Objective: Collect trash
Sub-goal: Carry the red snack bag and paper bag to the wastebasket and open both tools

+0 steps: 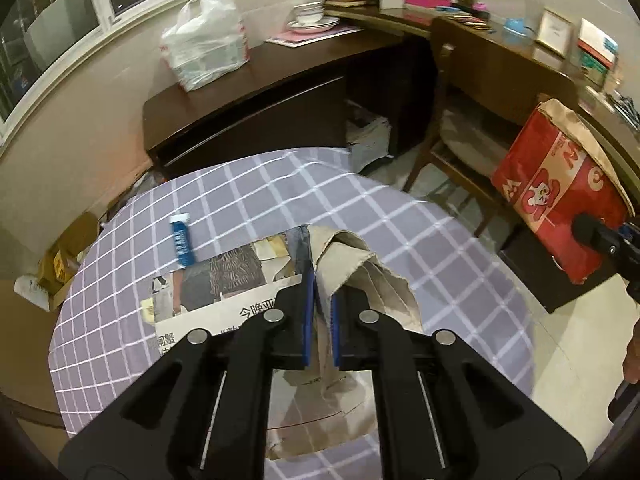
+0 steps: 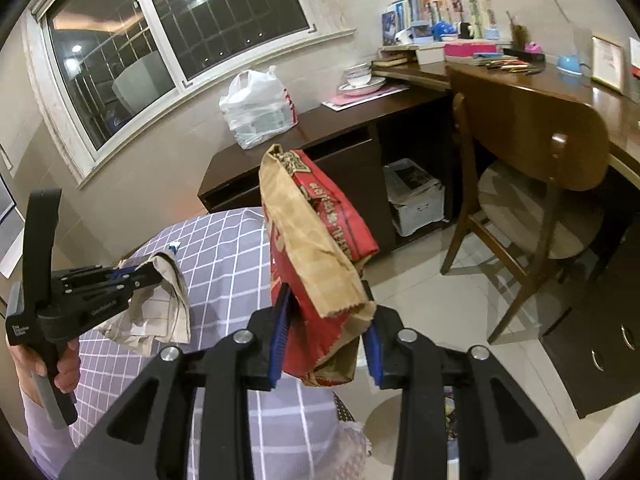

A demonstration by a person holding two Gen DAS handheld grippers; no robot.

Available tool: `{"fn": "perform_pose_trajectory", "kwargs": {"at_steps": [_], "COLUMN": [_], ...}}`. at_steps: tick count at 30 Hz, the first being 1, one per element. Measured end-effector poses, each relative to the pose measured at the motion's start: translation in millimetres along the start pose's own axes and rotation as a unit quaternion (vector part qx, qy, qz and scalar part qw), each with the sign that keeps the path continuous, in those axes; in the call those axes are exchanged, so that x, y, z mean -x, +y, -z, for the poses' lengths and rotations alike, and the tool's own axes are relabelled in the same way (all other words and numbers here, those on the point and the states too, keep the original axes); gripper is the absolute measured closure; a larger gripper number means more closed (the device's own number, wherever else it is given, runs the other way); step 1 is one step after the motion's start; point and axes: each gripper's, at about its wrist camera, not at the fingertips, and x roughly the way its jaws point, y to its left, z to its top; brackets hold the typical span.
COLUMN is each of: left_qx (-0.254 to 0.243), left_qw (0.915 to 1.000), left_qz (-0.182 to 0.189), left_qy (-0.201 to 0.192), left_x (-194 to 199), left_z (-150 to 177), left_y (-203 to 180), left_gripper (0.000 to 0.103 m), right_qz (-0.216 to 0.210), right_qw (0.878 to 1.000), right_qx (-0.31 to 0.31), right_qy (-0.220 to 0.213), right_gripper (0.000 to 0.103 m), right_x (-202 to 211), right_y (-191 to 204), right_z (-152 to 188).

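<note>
Over the round table (image 1: 248, 200) with its purple checked cloth, your left wrist view shows the left gripper (image 1: 322, 280) clenched on a crumpled piece of brown paper (image 1: 360, 264), whose folds drape over the right finger. Beneath it a newspaper sheet (image 1: 224, 300) lies flat on the cloth, and a small blue tube (image 1: 181, 240) rests just beside the sheet's far edge. The red paper bag (image 1: 560, 188) hangs at the right, off the table edge. In your right wrist view, the right gripper (image 2: 326, 332) grasps that red paper bag (image 2: 316, 248) by its lower end, upright and tilted, while your left gripper (image 2: 132, 274) holds the brown paper (image 2: 160, 308) above the cloth.
</note>
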Motion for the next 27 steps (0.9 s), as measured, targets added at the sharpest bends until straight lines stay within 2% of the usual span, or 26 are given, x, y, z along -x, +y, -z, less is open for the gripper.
{"fn": "perform_pose_trajectory", "kwargs": {"at_steps": [6,15,27], "left_qx": [-0.030,-0.081,-0.141], "left_qw": [0.9992,0.9938,0.9831], "left_qz": [0.026,0.075,0.115], "left_qy": [-0.009,-0.016,0.018], "left_x": [14.8,25.6,2.1], "left_z": [3.3,7.4,17.0], "left_y": [-48.2,-140.0,-238.3], "left_gripper": [0.096,0.096,0.096], "right_qz": [0.028,0.061,0.116], "right_qw": [0.999,0.996,0.987], "right_qx": [-0.023,-0.071,-0.110], "right_qy": [-0.007,-0.012,0.001], "right_gripper": [0.071,0.071,0.070], "right_x": [34.7,75.0,102.1], "right_y": [-29.1,-89.6,-163.5], "right_z": [17.5,49.4,95.4]}}
